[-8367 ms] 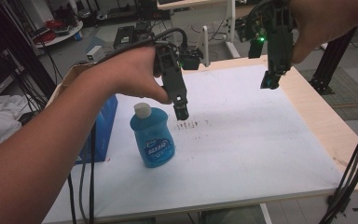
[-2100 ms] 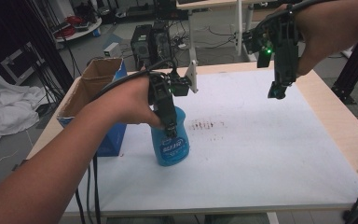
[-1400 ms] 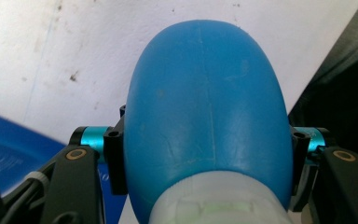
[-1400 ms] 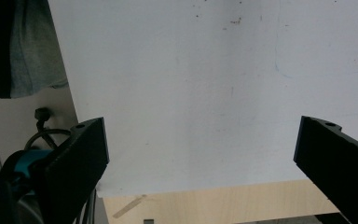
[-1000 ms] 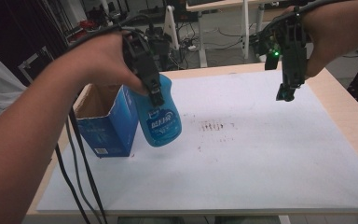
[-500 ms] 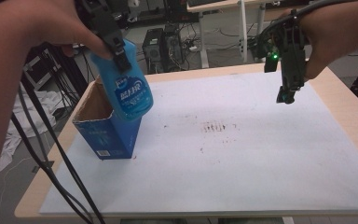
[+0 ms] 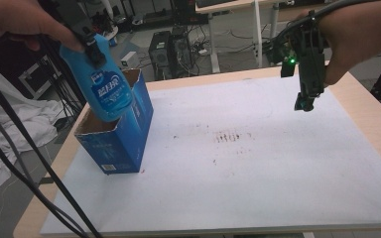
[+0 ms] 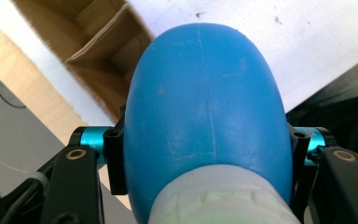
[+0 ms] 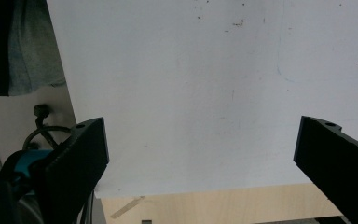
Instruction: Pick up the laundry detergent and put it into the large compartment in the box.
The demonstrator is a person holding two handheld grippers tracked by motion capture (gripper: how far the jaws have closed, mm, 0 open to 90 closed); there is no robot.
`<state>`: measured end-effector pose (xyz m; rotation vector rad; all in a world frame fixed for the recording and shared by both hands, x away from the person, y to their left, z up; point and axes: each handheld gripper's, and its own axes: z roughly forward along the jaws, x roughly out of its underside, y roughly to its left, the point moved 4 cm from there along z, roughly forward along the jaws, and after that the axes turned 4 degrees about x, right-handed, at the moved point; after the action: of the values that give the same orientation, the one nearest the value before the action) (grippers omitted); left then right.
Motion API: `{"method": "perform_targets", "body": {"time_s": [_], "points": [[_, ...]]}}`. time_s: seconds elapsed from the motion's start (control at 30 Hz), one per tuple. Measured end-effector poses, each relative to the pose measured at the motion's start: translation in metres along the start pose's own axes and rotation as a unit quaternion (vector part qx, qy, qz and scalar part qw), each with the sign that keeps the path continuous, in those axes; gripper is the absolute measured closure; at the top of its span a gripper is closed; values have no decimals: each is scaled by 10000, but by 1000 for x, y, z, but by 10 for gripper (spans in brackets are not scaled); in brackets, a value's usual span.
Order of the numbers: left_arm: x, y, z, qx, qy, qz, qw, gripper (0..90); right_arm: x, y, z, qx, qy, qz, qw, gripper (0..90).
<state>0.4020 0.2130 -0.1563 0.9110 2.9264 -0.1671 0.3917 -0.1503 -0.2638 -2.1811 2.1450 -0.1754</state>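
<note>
A blue dish-soap bottle (image 7: 106,87) with a white cap hangs over the open top of a blue cardboard box (image 7: 124,134) at the table's left edge, its base just above the opening. My left gripper (image 7: 92,47) is shut on the bottle's neck end. In the left gripper view the bottle (image 8: 205,107) sits between the jaws of the left gripper (image 8: 206,156), with the box's brown inside (image 8: 98,56) beyond it. My right gripper (image 7: 305,101) hovers over the table's far right, open and holding nothing; the right gripper view shows the right gripper (image 9: 200,154) wide apart above the white sheet.
A white sheet (image 7: 253,163) with faint dark smudges covers the wooden table (image 7: 372,124). Black cables (image 7: 25,163) trail down at the left. Off the table lie a white cloth (image 7: 10,124) at the left and a computer tower (image 7: 166,47) on the floor behind.
My left gripper has carried the bottle up and to the left, from beside the box to over its open top. The right gripper has stayed where it was.
</note>
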Motion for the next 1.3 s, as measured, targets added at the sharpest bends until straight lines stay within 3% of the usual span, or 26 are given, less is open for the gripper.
{"method": "perform_targets", "body": {"time_s": [0.07,0.27,0.47,0.67,0.73,0.77,0.9,1.03,1.1,1.3], "points": [[4,12,-2,-24,-13,-172,9998,379,1,0,0,0,10,36,10000,21],[9,30,0,-128,0,-404,9991,380,3,-2,0,-8,12,71,10000,21],[8,39,13,-135,38,-420,9990,379,2,-3,1,-10,33,98,9999,21],[7,47,34,-52,102,-205,9997,379,3,-5,2,-8,53,119,9999,21],[7,47,34,-52,102,-205,9997,379,3,-5,2,-9,53,119,9999,21],[6,51,51,-63,203,-45,9998,379,3,-5,3,-8,61,117,9999,21],[4,53,66,-53,270,138,9995,379,2,-5,3,-22,69,128,9999,21],[4,54,89,-52,411,342,9986,379,2,-4,3,-39,93,115,9999,21],[4,56,96,-86,520,587,9969,379,2,-5,4,-38,85,125,9999,21],[5,59,122,-45,602,753,9953,379,2,-6,7,-72,104,126,9998,21]]}}
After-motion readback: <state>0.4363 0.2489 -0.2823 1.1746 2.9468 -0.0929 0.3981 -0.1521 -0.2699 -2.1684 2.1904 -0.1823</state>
